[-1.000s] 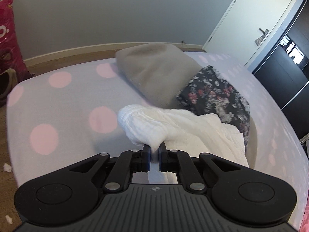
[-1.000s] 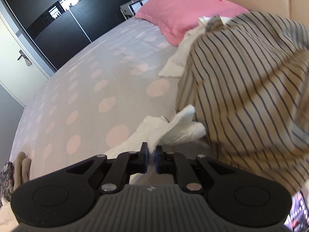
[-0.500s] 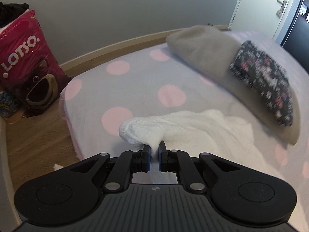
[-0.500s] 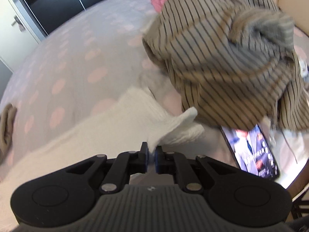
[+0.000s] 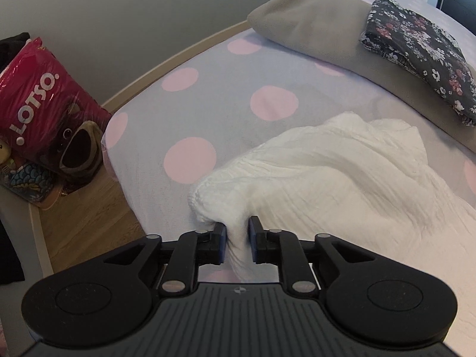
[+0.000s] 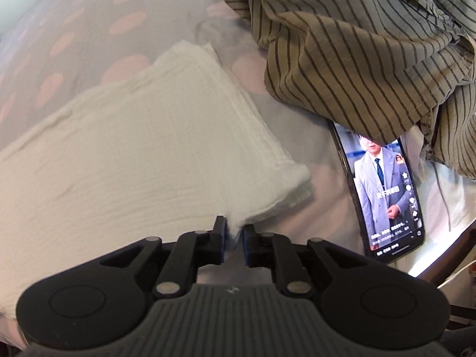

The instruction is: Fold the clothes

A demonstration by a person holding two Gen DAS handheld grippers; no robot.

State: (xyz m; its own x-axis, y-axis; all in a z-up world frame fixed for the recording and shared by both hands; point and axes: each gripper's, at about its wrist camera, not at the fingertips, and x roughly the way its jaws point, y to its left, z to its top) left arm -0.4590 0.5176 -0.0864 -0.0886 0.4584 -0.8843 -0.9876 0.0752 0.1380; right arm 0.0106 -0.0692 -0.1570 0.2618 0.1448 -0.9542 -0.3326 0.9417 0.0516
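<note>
A white crinkled garment (image 5: pixel 342 178) lies spread on the polka-dot bed sheet (image 5: pixel 208 101). My left gripper (image 5: pixel 237 242) is shut on a bunched edge of it near the bed's foot corner. In the right wrist view the same white garment (image 6: pixel 134 148) lies flat and wide, and my right gripper (image 6: pixel 234 242) is shut on its near edge close to a folded corner.
A folded grey garment (image 5: pixel 321 26) with a dark floral one (image 5: pixel 422 50) on top lies beyond. A striped shirt pile (image 6: pixel 372 38) and a lit phone (image 6: pixel 383 190) sit right of the white garment. A red LOTSO bag (image 5: pixel 38 101) stands on the floor.
Both grippers pulled back and lowered, drawing the white garment out flat over the sheet. The left view swung toward the bed's corner; the right one dropped closer to the phone.
</note>
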